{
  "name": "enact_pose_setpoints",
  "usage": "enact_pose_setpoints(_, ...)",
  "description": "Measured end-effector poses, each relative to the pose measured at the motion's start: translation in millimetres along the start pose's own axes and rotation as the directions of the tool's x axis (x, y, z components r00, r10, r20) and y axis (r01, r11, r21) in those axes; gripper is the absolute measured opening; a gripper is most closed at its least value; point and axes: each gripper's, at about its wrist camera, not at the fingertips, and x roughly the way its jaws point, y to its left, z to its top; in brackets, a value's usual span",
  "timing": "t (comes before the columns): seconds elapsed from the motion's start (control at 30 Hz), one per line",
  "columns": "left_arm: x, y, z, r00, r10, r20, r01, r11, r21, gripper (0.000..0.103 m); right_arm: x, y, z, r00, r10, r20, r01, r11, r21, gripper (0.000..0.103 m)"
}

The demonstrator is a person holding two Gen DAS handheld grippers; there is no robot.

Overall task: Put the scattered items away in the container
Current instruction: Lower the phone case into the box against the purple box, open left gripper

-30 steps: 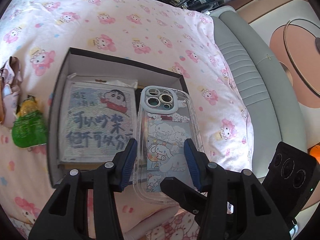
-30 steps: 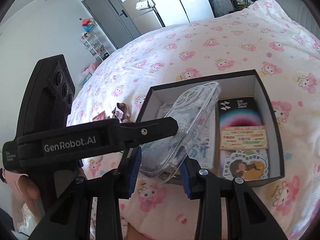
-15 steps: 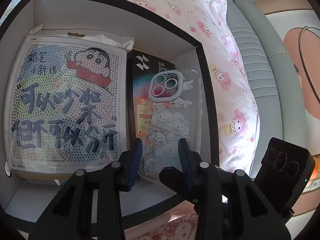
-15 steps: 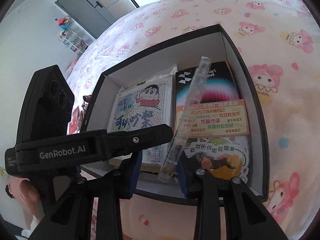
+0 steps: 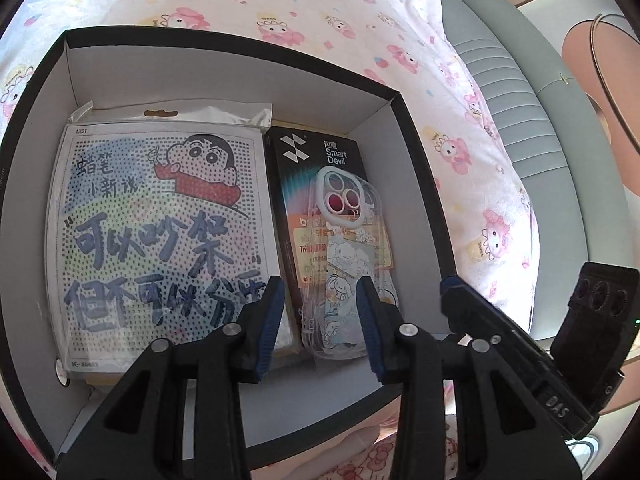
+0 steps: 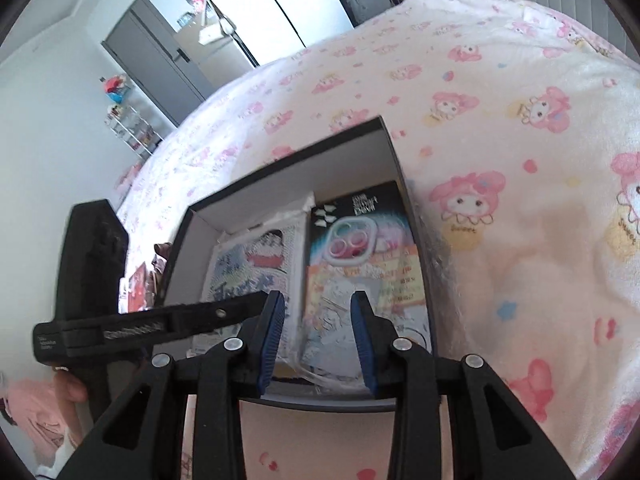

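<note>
A black open box [image 5: 420, 184] [image 6: 288, 160] sits on the bed. Inside it, a clear phone case [image 5: 344, 240] [image 6: 344, 280] with cartoon prints lies flat on a black "Smart Devil" package [image 5: 316, 156] [image 6: 372, 204]. Left of that lies a bagged cartoon-boy dot picture [image 5: 160, 232] [image 6: 256, 264]. My left gripper [image 5: 320, 312] hovers open over the case's near end, with a gap between pads and case. My right gripper [image 6: 318, 316] is open above the same end. One of its fingers [image 5: 464, 300] shows past the box's right wall, and a left finger [image 6: 224, 312] reaches in from the left.
The box rests on a pink cartoon-print bedspread [image 5: 280, 0] [image 6: 520, 200], with a grey padded bed edge [image 5: 540, 120] to the right. Small loose items [image 6: 140, 280] lie on the bed left of the box. A hand [image 6: 72, 392] holds the left gripper. A shelf rack [image 6: 132, 128] stands far back.
The case hung above the box between the jaws, then stood on edge inside it, and now lies flat on the black package. My left gripper sank toward the box and narrowed.
</note>
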Motion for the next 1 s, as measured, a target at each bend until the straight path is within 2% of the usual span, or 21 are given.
enact_pose_setpoints(0.07, 6, 0, 0, 1.000, 0.003, -0.012, -0.003, 1.000, -0.005, 0.037, 8, 2, 2, 0.999, -0.030, -0.024, 0.030, 1.000, -0.004, 0.030)
enact_pose_setpoints(0.17, 17, -1, 3, 0.998, 0.053, -0.032, -0.054, 0.998, -0.030, 0.037, 24, -4, -2, 0.994, -0.045, -0.099, 0.047, 0.999, 0.014, 0.030)
enact_pose_setpoints(0.27, 24, 1, 6, 0.995, 0.096, -0.039, -0.098, 0.993, -0.069, 0.037, 27, -2, -5, 0.990, -0.098, -0.104, 0.098, 0.995, -0.011, 0.030)
enact_pose_setpoints(0.4, 38, -2, 9, 0.994, 0.053, -0.092, -0.061, 0.994, -0.093, 0.036, 34, 1, -8, 0.983, -0.132, -0.128, 0.128, 0.991, -0.038, 0.031)
enact_pose_setpoints(0.53, 50, -12, 2, 0.989, 0.020, -0.146, -0.029, 0.998, -0.060, 0.036, 35, 3, -9, 0.979, -0.159, -0.127, 0.153, 0.986, -0.060, 0.031)
enact_pose_setpoints(0.63, 46, -8, 1, 0.992, -0.021, -0.125, 0.013, 0.997, -0.071, 0.037, 34, 1, -9, 0.979, -0.157, -0.126, 0.152, 0.987, -0.050, 0.031)
enact_pose_setpoints(0.77, 41, 1, 5, 0.996, -0.011, -0.084, 0.002, 0.993, -0.114, 0.037, 33, 1, -8, 0.979, -0.159, -0.129, 0.153, 0.987, -0.053, 0.031)
enact_pose_setpoints(1.0, 53, -7, -8, 0.980, -0.123, -0.160, 0.103, 0.987, -0.124, 0.036, 32, -1, -8, 0.977, -0.177, -0.123, 0.172, 0.984, -0.050, 0.031)
